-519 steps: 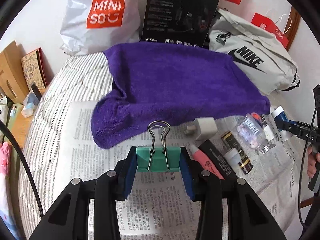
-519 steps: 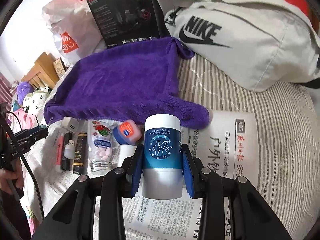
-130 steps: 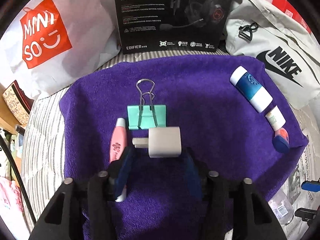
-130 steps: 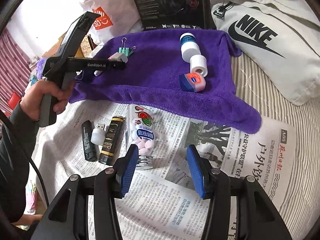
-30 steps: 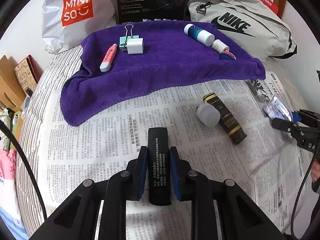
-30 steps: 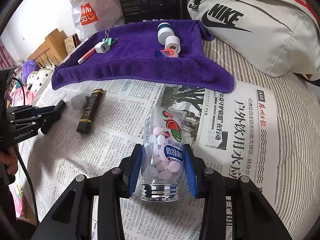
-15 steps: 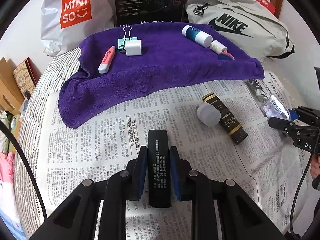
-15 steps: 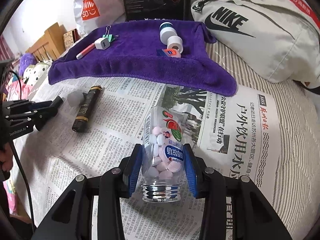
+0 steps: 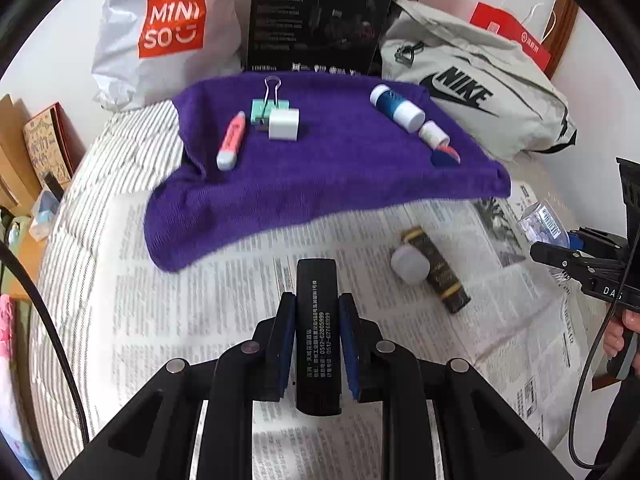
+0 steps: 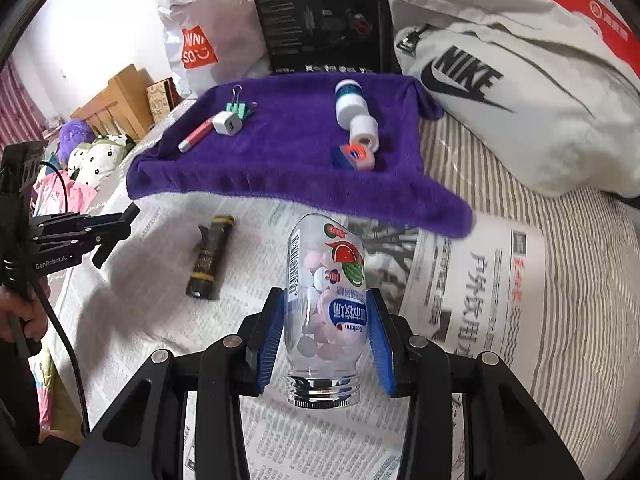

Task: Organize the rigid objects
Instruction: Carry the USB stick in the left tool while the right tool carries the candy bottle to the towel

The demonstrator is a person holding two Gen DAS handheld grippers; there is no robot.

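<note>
My left gripper [image 9: 317, 308] is shut on a black rectangular stick with white print [image 9: 317, 332], held above the newspaper [image 9: 192, 320]. My right gripper [image 10: 326, 308] is shut on a clear bottle of pink and white tablets [image 10: 326, 300], its threaded neck toward the camera. The purple towel [image 9: 320, 172] carries a pink highlighter [image 9: 231, 140], a teal binder clip [image 9: 264, 108], a white charger cube [image 9: 284, 124], a blue-and-white bottle [image 9: 396, 107], a small white jar [image 9: 432, 132] and a blue-and-orange tin [image 9: 444, 156]. A black-and-gold tube [image 10: 210, 258] and a white cap [image 9: 410, 265] lie on the newspaper.
Behind the towel stand a Miniso bag [image 9: 168, 32], a black headset box [image 9: 320, 16] and a grey Nike bag [image 9: 472, 88]. The striped bedding [image 10: 580, 320] lies under the newspaper. A wooden bedside unit [image 10: 120, 100] and soft toys [image 10: 96, 152] are off to the left.
Both grippers have lifted and moved toward the towel, which looms nearer in each view. The black stick and the tablet bottle stay held.
</note>
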